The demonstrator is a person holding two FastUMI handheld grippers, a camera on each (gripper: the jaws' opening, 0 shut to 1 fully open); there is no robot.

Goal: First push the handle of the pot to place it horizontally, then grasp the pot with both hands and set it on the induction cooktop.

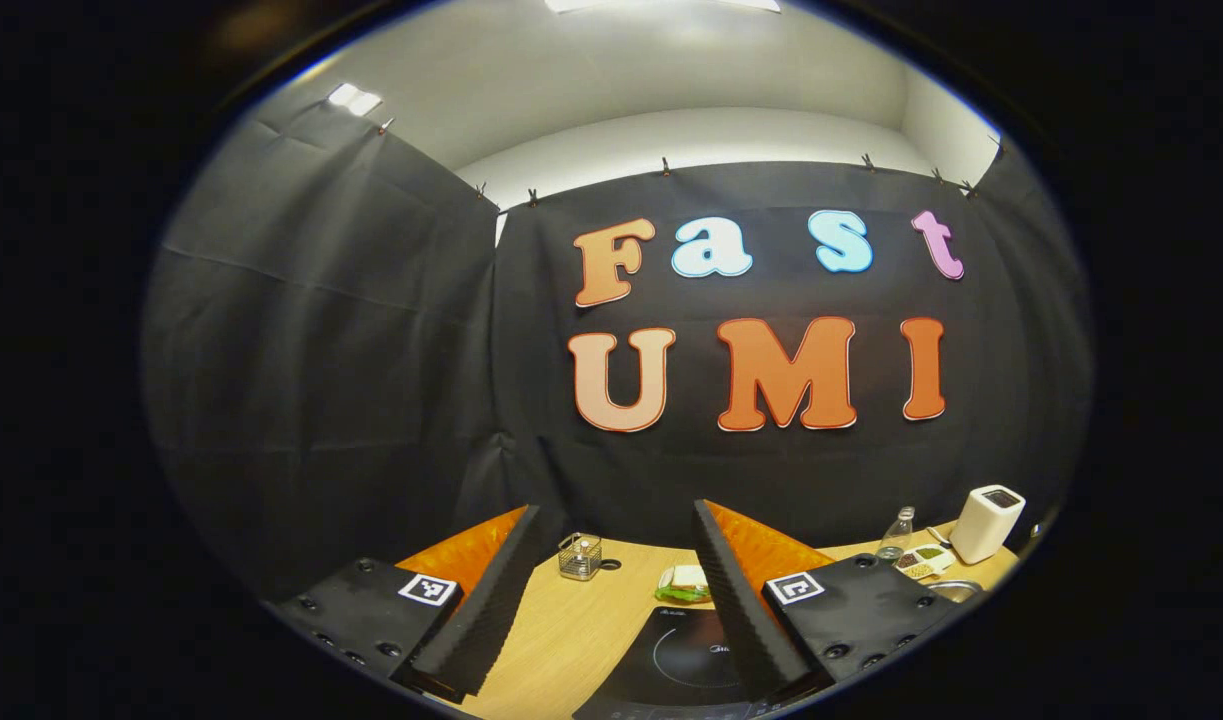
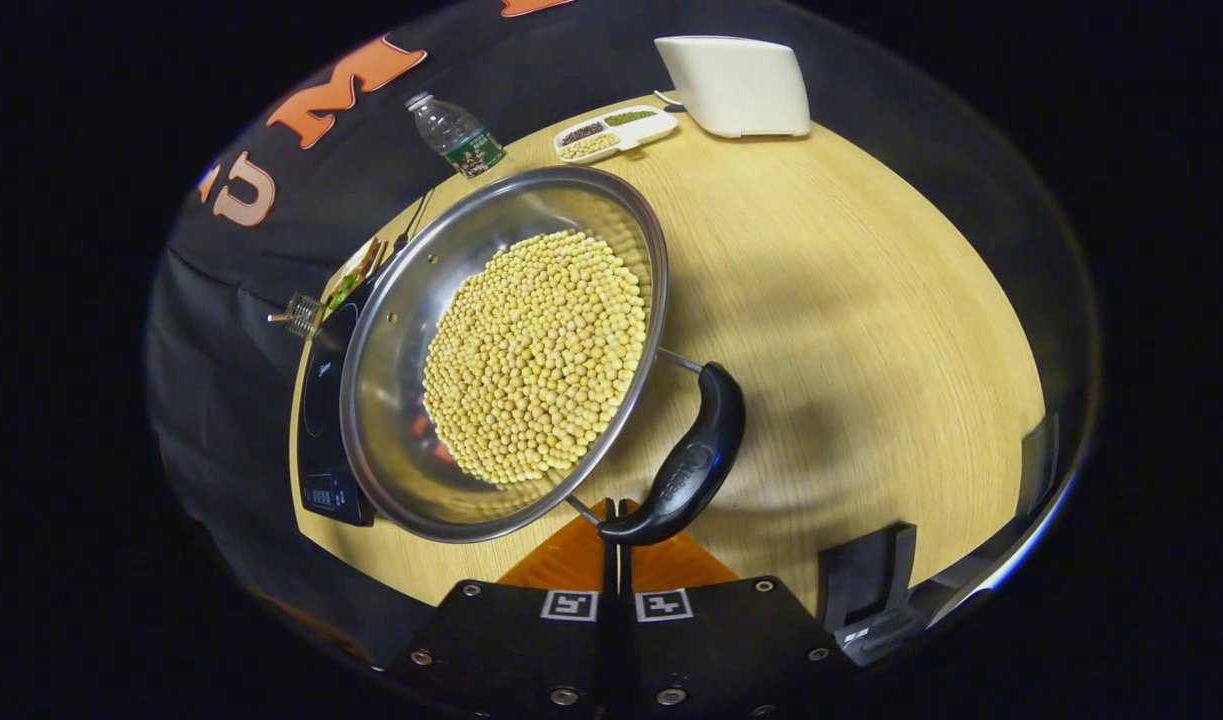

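Note:
A steel pot (image 2: 381, 350) holding soybeans (image 2: 531, 360) sits on the wooden table (image 2: 851, 300) in the right gripper view. Its left side overlaps the black induction cooktop (image 2: 321, 420). The pot's black side handle (image 2: 696, 455) stands near me, running lengthwise toward the gripper. My right gripper (image 2: 616, 512) is shut, with its tips touching the handle's near end and nothing between them. My left gripper (image 1: 616, 510) is held open above the table, facing the booth wall, with the cooktop (image 1: 681, 660) below it.
At the table's back stand a water bottle (image 2: 458, 135), a divided tray of beans (image 2: 616, 130) and a white appliance (image 2: 736, 85). A wire basket (image 1: 579, 557) and a plate of greens (image 1: 683, 583) lie behind the cooktop. A black stand (image 2: 871, 580) sits at the near right edge.

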